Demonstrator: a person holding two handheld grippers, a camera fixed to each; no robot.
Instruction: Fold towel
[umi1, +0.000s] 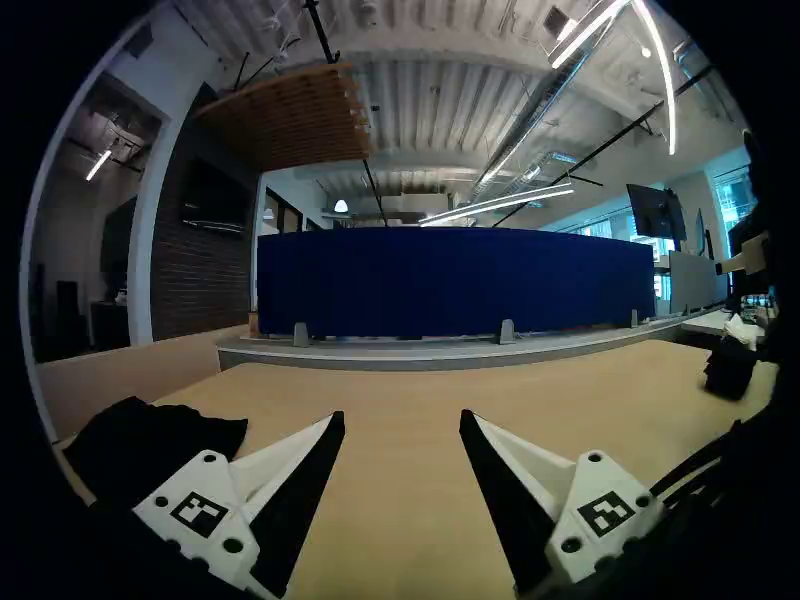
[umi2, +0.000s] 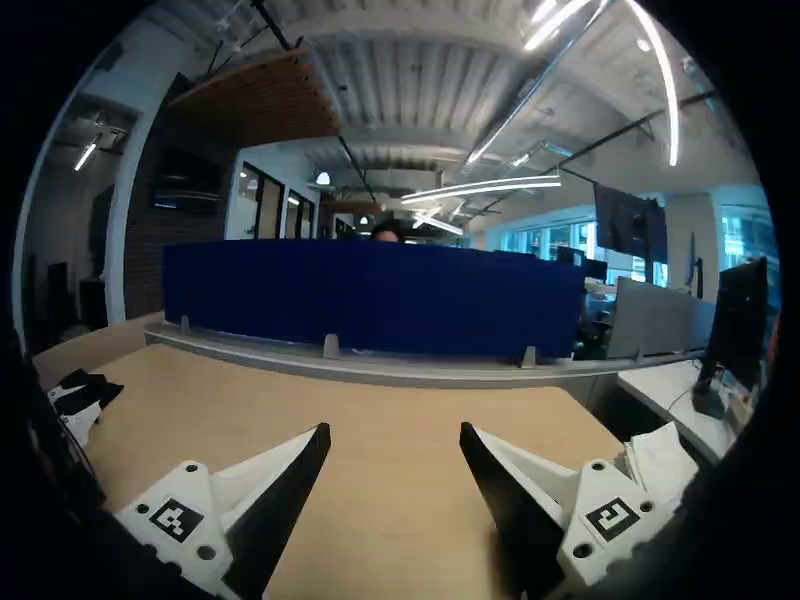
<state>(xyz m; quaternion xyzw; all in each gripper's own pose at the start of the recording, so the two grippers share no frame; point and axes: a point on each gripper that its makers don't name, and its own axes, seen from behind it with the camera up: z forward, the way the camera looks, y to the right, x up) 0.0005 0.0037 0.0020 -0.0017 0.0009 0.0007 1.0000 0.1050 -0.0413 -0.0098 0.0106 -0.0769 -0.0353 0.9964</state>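
Black towel (umi1: 140, 440) lies rumpled on the wooden table (umi1: 420, 400).

Open wooden tabletop (umi1: 420, 420) ahead, blue partition (umi1: 450, 280) along its far edge, black cloth (umi1: 140, 440) on its near corner

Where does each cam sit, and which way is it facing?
Left gripper view: on the left gripper, facing level over the wooden table toward the blue partition; own open jaws, dark cloth beside them.
Right gripper view: on the right gripper, also facing the partition; own open jaws, white folded stack at right.
Shared: table, partition, ceiling lights.
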